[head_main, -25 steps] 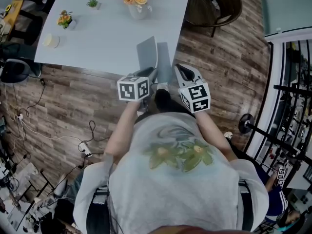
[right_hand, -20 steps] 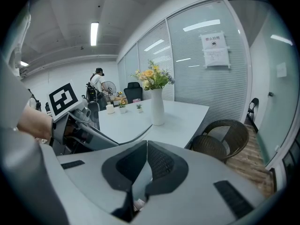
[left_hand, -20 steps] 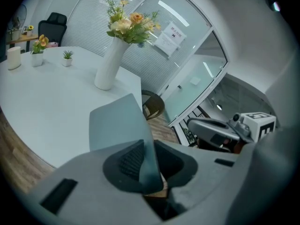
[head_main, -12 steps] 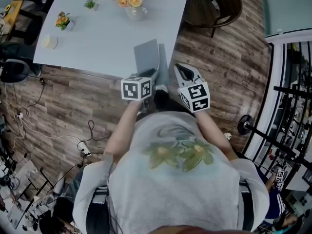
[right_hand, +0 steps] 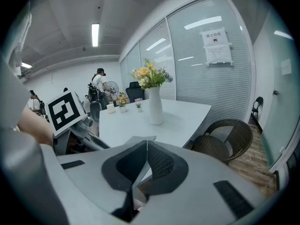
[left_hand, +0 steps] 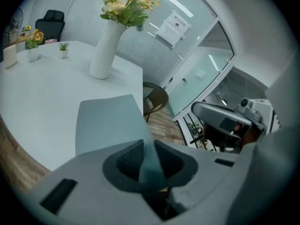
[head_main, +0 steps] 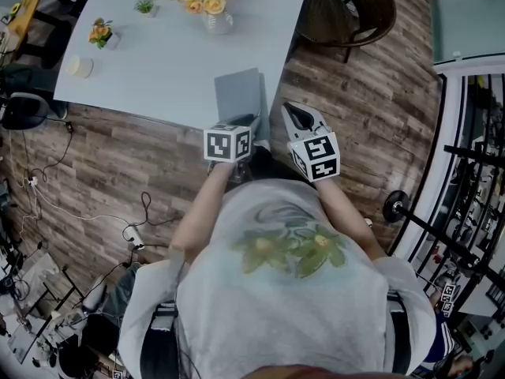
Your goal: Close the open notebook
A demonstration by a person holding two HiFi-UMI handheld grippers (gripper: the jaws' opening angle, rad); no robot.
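Note:
The grey notebook [head_main: 239, 95] lies at the near edge of the pale table [head_main: 158, 61]. In the left gripper view its cover [left_hand: 105, 123] runs from the table into my left gripper [left_hand: 149, 156], which is shut on the cover's near edge. In the head view the left gripper [head_main: 251, 129] stands at the notebook's near side. My right gripper [head_main: 293, 110] hovers just right of the notebook over the floor, off the table. Its pads [right_hand: 161, 161] meet, and nothing is between them. The pages under the cover are hidden.
A white vase of flowers [head_main: 217, 18] stands at the far side of the table, with small potted plants [head_main: 102, 34] and a cup [head_main: 81, 66] to the left. A wicker chair [head_main: 347, 10] sits beyond the table's right corner. Cables lie on the wooden floor [head_main: 118, 180].
The left gripper has moved right and down with the cover. The cover has swung lower over the notebook, and the strip of notebook showing to its right has narrowed. The right gripper has hardly moved.

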